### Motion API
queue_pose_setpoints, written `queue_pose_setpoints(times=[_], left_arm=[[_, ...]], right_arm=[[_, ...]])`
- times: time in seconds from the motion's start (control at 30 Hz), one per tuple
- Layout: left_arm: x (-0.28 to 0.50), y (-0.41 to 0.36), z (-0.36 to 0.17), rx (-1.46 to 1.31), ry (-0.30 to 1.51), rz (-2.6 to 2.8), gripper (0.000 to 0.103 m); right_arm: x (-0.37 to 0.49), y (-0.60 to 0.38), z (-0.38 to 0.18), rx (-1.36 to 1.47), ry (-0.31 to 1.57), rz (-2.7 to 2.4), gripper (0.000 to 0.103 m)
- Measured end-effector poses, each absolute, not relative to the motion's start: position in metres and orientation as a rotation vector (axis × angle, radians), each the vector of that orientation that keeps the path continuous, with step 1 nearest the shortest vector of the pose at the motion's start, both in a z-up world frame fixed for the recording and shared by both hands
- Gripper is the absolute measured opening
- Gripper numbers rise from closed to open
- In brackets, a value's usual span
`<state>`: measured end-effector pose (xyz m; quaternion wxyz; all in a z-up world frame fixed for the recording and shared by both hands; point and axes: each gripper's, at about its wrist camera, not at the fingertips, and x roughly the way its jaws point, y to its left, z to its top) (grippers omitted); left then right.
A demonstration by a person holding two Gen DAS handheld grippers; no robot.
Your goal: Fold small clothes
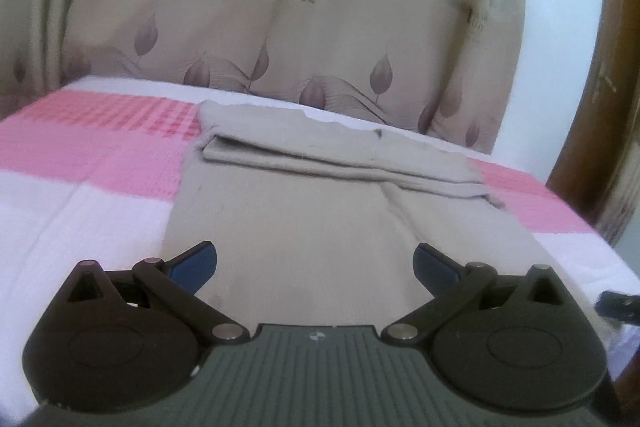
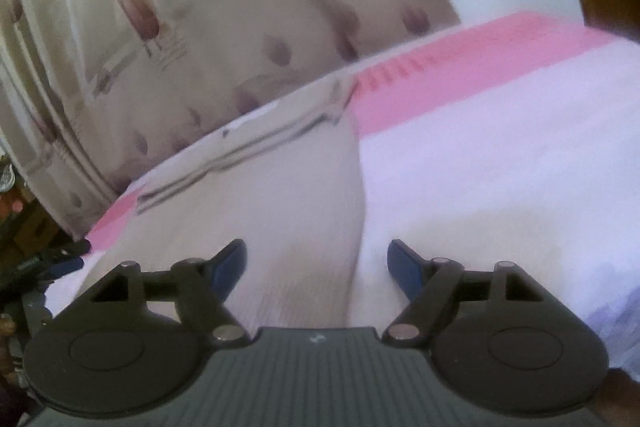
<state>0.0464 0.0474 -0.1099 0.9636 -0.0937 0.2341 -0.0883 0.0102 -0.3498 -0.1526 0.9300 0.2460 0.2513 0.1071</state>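
A small beige garment (image 1: 304, 203) lies flat on the bed, its far part folded over into a thick band across its width. My left gripper (image 1: 316, 263) is open and empty, hovering over the garment's near end. In the right wrist view the same garment (image 2: 280, 187) looks pale and blurred, with its folded band at the far end. My right gripper (image 2: 318, 265) is open and empty above the garment's near right edge, one finger over the cloth and one over the bedsheet.
The bed has a pink and white checked sheet (image 1: 80, 171), also showing in the right wrist view (image 2: 500, 147). A leaf-patterned curtain (image 1: 280, 27) hangs behind the bed. A wooden bed frame (image 1: 600, 107) curves at the right. Dark clutter (image 2: 24, 259) sits beyond the bed's left edge.
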Motion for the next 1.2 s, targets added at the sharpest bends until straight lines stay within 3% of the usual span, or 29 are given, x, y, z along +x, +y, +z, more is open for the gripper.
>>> queue_pose_setpoints(times=[0.33, 0.87, 1.2], left_arm=[[0.028, 0.054, -0.116, -0.061, 0.533, -0.050, 0.103], [0.029, 0.062, -0.135, -0.041, 0.594, -0.007, 0.103], [0.014, 0.104, -0.130, -0.250, 0.583, -0.165, 0.103]], right_arm=[[-0.007, -0.319, -0.166, 0.467, 0.413, 0.173, 0.078], [-0.008, -0.319, -0.168, 0.495, 0.402, 0.170, 0.079], [-0.009, -0.314, -0.165, 0.478, 0.404, 0.149, 0.079]])
